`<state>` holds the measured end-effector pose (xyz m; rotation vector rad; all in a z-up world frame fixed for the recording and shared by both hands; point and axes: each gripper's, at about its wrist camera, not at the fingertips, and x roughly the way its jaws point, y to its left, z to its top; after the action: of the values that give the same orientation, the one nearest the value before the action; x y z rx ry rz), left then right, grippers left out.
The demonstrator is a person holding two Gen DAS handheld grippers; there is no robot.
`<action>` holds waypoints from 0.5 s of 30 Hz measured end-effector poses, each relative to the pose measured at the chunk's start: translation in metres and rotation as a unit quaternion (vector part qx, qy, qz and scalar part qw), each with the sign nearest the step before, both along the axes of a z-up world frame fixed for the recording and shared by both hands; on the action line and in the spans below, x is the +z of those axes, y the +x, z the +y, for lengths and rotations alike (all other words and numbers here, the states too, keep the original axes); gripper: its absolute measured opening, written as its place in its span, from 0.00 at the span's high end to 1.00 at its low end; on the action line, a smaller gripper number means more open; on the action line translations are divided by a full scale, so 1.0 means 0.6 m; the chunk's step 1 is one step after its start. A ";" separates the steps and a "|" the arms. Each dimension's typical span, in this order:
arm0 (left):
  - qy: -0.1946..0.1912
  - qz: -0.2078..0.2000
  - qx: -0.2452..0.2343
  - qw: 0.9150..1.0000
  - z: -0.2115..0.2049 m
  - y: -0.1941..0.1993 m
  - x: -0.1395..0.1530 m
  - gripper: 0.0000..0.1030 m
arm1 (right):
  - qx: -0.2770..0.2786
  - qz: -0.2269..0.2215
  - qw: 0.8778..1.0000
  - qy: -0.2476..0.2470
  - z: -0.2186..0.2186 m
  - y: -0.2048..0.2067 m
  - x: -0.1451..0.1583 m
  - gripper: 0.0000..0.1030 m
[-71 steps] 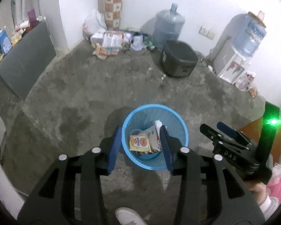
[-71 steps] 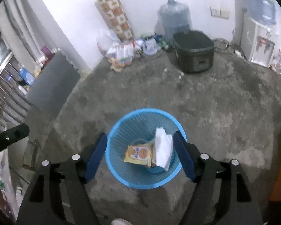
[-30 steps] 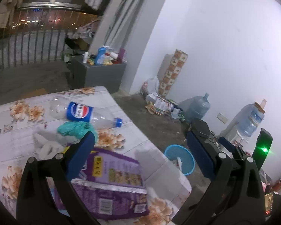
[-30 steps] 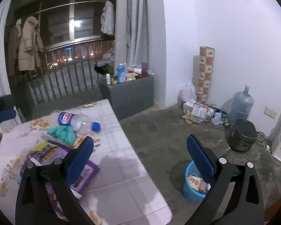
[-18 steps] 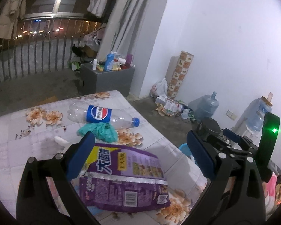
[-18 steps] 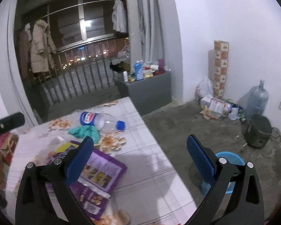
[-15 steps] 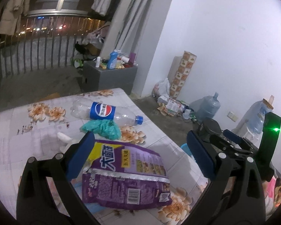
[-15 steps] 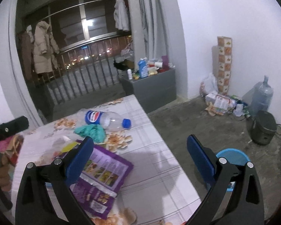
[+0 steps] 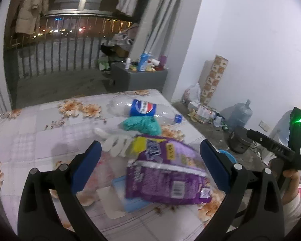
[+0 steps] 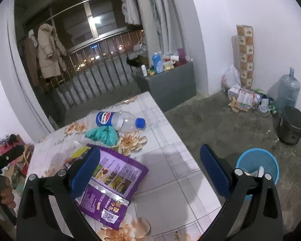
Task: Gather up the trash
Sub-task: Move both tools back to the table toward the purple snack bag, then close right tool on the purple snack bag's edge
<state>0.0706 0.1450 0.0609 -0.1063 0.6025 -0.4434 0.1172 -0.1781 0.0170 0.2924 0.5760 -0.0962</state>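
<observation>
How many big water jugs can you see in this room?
2. One water jug stands on the floor by the wall; a second jug sits farther right, mostly hidden behind the right gripper.

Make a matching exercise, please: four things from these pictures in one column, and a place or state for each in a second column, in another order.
Things:
1. clear plastic bottle with blue cap
2. crumpled teal bag
3. flat purple snack packet
4. round blue mesh bin

Places or states:
A. stands on the concrete floor beside the table
B. lies on its side at the far end of the table
C. lies nearest the open grippers
D. lies bunched against the bottle

Pairs: 1-B, 2-D, 3-C, 4-A
</observation>
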 end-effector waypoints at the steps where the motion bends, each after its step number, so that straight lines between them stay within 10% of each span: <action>1: -0.001 0.004 0.003 1.000 0.009 -0.001 -0.007 0.09 | 0.003 0.004 1.000 0.003 0.001 0.003 -0.003 0.06; 15: -0.011 0.040 -0.003 0.999 0.024 0.018 -0.068 0.20 | 0.071 0.078 0.985 0.138 0.020 0.031 -0.085 0.13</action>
<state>0.0811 0.1593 0.0201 -0.1442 0.6766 -0.4526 0.1359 -0.1662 -0.0337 0.5155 0.7656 0.1018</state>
